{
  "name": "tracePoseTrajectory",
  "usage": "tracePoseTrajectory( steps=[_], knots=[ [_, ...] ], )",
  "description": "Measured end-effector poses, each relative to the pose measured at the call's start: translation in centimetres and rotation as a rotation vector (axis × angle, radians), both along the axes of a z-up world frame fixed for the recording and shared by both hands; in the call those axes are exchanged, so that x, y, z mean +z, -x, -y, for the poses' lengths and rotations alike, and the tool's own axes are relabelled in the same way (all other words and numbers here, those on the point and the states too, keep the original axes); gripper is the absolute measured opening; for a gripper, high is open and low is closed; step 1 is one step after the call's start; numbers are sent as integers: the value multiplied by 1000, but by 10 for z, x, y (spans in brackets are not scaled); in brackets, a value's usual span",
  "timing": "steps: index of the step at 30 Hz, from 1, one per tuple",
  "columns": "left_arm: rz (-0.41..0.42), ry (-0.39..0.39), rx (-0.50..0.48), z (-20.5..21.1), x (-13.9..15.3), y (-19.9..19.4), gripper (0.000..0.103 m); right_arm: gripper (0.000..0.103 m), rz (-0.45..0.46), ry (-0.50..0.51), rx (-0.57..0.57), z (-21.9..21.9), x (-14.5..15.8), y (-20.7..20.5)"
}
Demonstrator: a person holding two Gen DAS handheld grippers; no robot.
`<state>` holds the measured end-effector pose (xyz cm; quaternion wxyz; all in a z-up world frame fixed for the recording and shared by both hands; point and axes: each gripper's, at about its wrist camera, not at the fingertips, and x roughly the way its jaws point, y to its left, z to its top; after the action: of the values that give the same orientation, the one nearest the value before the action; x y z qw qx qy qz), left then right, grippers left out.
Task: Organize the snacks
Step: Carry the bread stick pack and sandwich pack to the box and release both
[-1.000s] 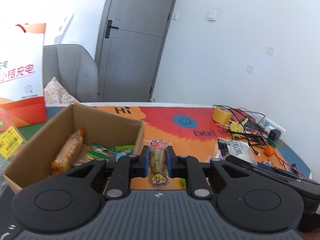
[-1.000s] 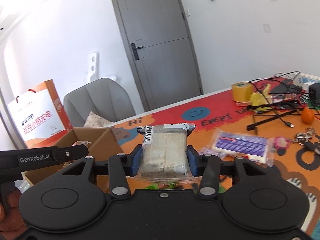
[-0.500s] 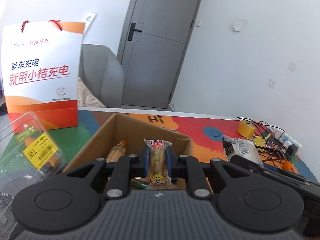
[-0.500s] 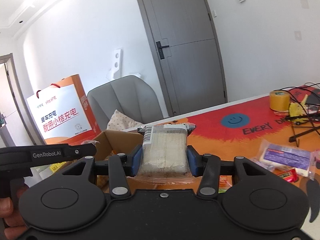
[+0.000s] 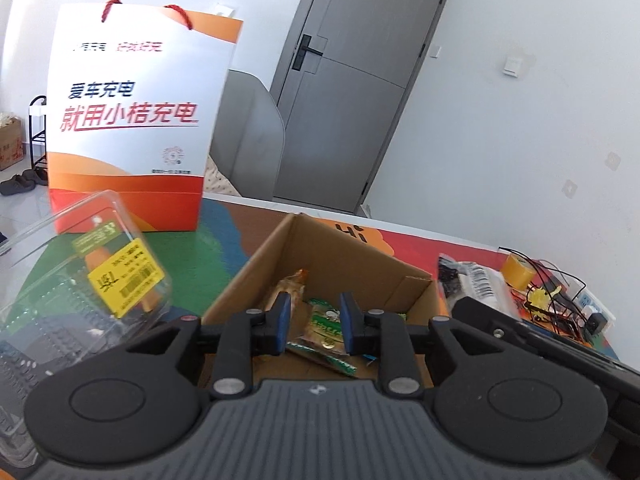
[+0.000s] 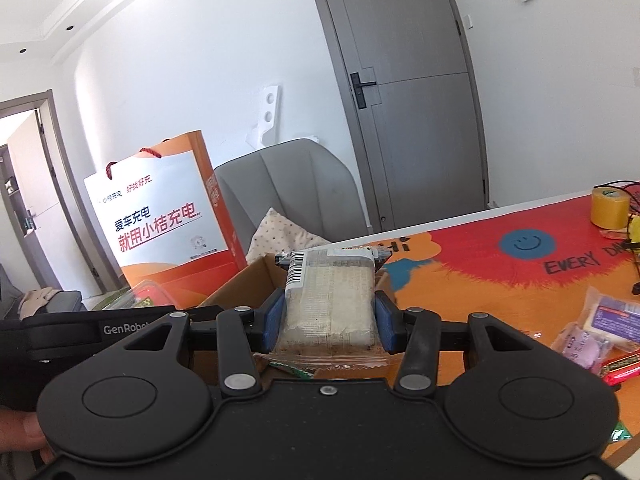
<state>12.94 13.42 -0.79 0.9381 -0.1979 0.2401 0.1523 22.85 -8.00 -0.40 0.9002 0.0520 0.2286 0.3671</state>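
Observation:
An open cardboard box (image 5: 340, 252) sits on the colourful mat and holds several snack packets, among them green ones (image 5: 326, 328) and an orange one (image 5: 292, 284). My left gripper (image 5: 313, 322) hovers over the box with its jaws opening and nothing between them. My right gripper (image 6: 330, 314) is shut on a clear-wrapped cracker pack (image 6: 332, 280) and holds it in the air just right of the box (image 6: 256, 276). The left gripper's black body (image 6: 100, 328) shows at the left of the right wrist view.
A white and orange paper bag (image 5: 136, 120) stands behind the box, with a clear plastic clamshell (image 5: 80, 280) to its left. A yellow tape roll (image 6: 610, 204), purple snack packs (image 6: 612, 316) and cables (image 5: 560, 300) lie on the right. A grey chair (image 6: 292, 188) is behind the table.
My left gripper swung left over the box and let go of the small cartoon-labelled snack; its jaws now stand apart. My right gripper moved left toward the box, still holding the cracker pack.

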Motion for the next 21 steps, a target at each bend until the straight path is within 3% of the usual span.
tracePoseTrajectory(
  steps=[8,11,13,21],
  knots=[
    [12,13,49,-14,4,18,38,48,-46,-17,71,-28,-2,3],
    [6,15,78,-20,4,23,48,58,-73,-38,120,-33,-2,4],
    [8,17,84,-21,4,26,55,64,-69,-34,102,-30,-2,6],
    [15,16,55,-7,4,25,75,65,-71,-9,38,-2,-4,8]
  ],
)
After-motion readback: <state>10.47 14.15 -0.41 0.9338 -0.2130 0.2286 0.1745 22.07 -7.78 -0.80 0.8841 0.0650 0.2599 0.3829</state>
